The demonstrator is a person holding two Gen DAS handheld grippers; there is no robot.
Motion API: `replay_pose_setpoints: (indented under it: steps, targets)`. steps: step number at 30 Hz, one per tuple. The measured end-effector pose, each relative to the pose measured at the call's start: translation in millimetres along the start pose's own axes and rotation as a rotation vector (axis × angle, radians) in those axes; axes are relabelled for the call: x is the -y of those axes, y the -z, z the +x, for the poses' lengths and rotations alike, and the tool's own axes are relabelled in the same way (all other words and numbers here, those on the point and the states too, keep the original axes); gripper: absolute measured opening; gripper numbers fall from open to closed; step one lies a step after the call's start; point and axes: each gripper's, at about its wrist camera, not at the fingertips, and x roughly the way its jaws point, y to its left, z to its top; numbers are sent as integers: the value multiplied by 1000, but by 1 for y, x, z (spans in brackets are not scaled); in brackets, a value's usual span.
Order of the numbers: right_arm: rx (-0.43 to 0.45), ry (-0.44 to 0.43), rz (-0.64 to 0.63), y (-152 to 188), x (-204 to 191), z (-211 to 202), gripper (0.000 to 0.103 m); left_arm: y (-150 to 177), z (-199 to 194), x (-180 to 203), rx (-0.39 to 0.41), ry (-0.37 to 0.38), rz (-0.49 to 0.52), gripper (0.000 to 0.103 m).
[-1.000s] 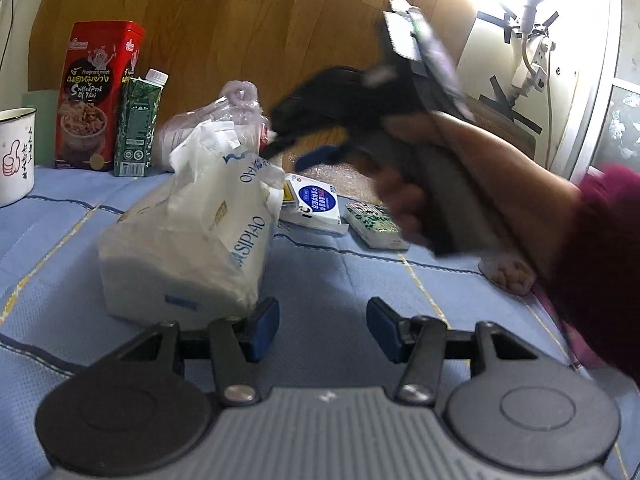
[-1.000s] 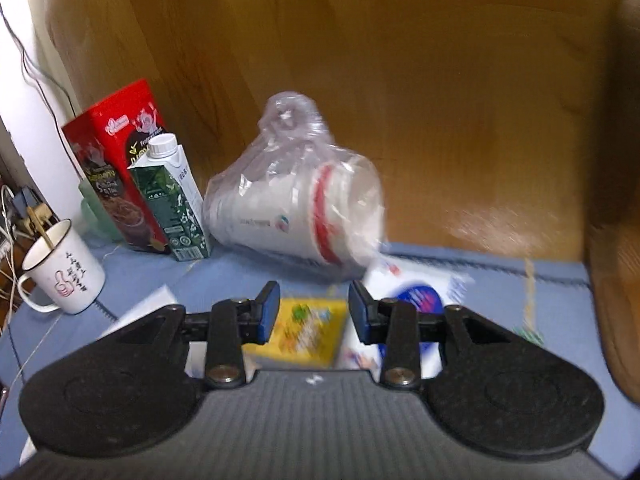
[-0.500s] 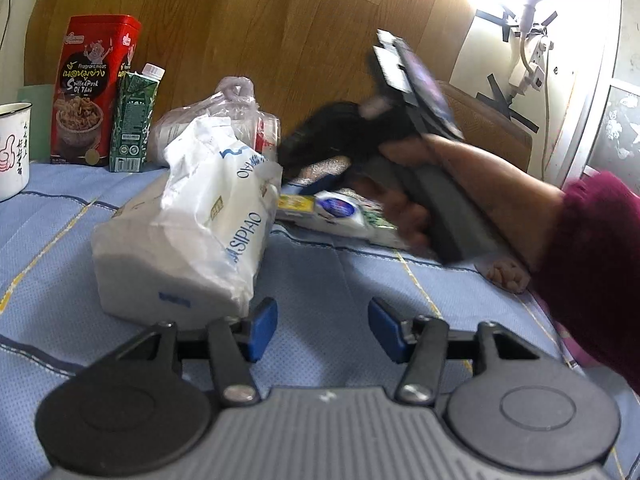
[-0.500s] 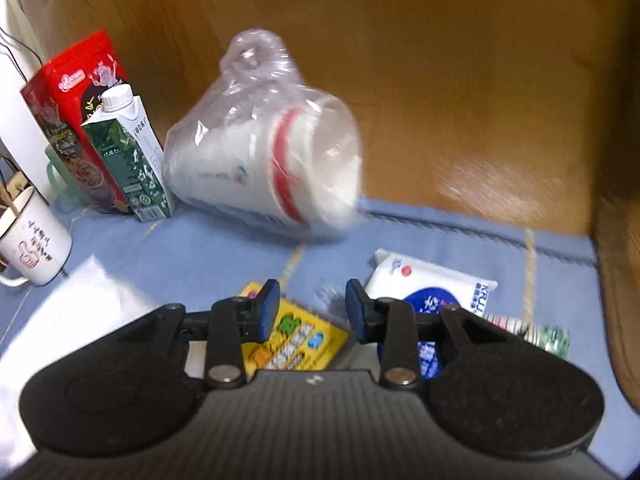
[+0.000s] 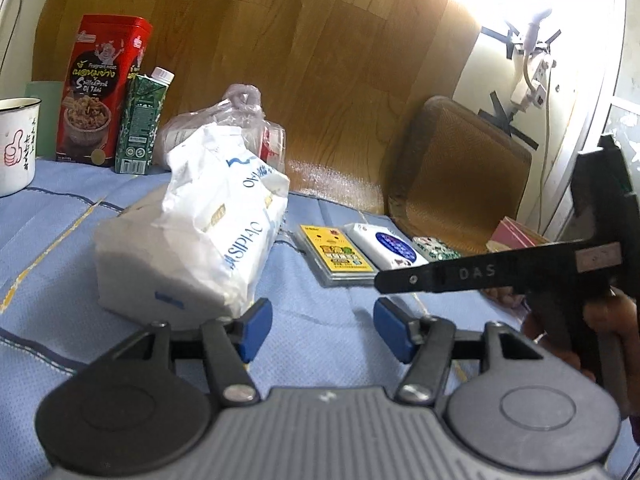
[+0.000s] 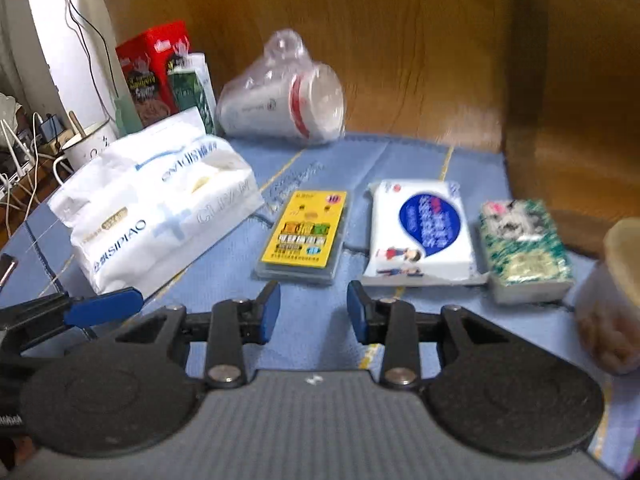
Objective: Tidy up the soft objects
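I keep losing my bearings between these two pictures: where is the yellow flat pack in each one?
Left wrist view: yellow flat pack right of centre, beyond the big white tissue bag.
Right wrist view: yellow flat pack at centre, just beyond the fingertips.
Shared landmark: the white and blue tissue packet lies immediately to its right.

surface: blue cloth (image 6: 400,152) over the tabletop | on it: tissue bag (image 6: 152,204), yellow pack (image 6: 306,234), white wipes (image 6: 420,230), green pack (image 6: 524,250) (these three side by side) | back: bagged cups (image 6: 288,96), carton (image 5: 140,124), red box (image 5: 104,92), mug (image 5: 16,144)
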Motion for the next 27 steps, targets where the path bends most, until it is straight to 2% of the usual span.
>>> replay_pose_setpoints:
  steps: [3,5,7,9,11,12,16,21,25,27]
  targets:
    - [35,-15,11,-10,-1,3,45,0,-2,0,12,-2,-1,58]
    - [39,5,-7,-17,-5,17,53,1,-3,1,19,-4,3,58]
    - [20,52,-16,-25,-8,35,57,2,-2,2,17,-11,10,58]
    - [-3,20,20,-28,-2,53,66,2,-1,3,16,-14,15,58]
    - [10,33,22,-26,-2,53,59,1,-1,2,13,-12,14,58]
    - [9,43,14,-25,-3,49,59,1,-1,2,12,-10,12,58]
    - [10,31,-24,-5,-9,23,59,1,0,1,1,-5,9,58]
    - [52,25,-13,45,3,-33,59,0,-1,0,6,10,4,58]
    - [96,20,66,88,9,-77,59,1,0,3,-10,21,18,58]
    - [110,1,129,104,15,-96,59,1,3,6,-45,48,31,58]
